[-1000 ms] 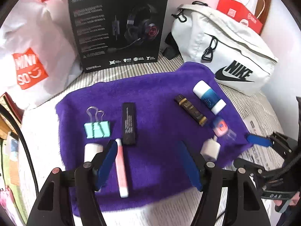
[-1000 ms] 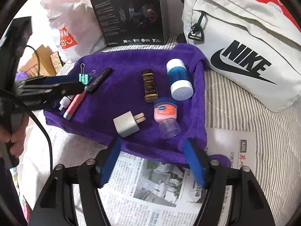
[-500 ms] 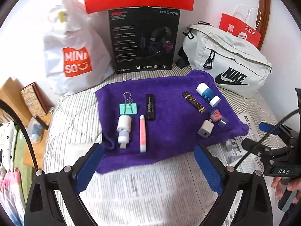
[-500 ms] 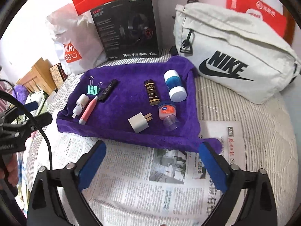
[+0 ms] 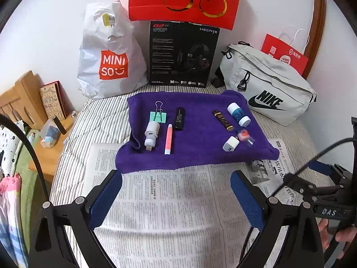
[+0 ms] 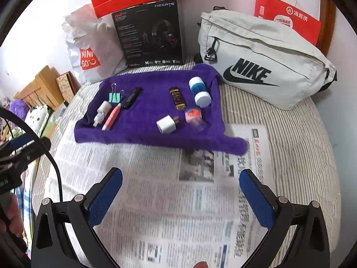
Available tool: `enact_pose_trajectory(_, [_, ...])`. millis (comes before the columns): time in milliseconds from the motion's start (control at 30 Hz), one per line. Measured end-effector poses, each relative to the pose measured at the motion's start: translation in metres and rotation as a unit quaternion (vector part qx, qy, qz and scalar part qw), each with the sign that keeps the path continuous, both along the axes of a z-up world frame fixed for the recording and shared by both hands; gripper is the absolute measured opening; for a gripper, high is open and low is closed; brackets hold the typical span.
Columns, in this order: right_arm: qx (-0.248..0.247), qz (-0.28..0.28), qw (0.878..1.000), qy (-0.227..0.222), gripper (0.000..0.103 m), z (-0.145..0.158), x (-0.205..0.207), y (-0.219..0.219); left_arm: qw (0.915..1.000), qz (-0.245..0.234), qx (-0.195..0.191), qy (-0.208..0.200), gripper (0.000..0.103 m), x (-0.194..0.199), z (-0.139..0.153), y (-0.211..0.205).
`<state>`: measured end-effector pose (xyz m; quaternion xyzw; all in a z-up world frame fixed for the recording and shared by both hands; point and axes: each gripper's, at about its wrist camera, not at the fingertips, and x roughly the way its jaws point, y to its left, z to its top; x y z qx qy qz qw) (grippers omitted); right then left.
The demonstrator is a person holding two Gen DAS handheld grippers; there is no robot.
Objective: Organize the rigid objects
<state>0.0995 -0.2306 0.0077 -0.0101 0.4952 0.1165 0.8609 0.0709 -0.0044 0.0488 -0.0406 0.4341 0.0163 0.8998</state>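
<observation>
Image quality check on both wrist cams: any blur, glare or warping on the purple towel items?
Left wrist: sharp, even light; small items on the purple towel readable, no glare; fisheye bends the wooden post at the right edge. Right wrist: softer, the towel's near edge and the newspaper are smeared; white Nike bag stays crisp.

A home bedroom: striped bedding [image 5: 104, 120], wooden bedside table [image 5: 53, 149], shopping bags [image 5: 109, 53] against the wall
</observation>
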Motion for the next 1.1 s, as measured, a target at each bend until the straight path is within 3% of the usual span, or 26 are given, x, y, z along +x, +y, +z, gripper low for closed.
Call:
enact_pose_trajectory(500, [-0.016,-0.023,0.999,-0.02,0.103,0.026,-0.026,-0.021,0.9996,-0.014,0.025,0.006,0.099,-0.023,0.006,-0.026])
enact_pose_trajectory(1100, [-0.015,-0.028,0.999,-0.027,0.103,0.036,-0.029,-0.025,0.9995,-0.007,0.028,0.012,0.099,-0.028,0.008,-0.02])
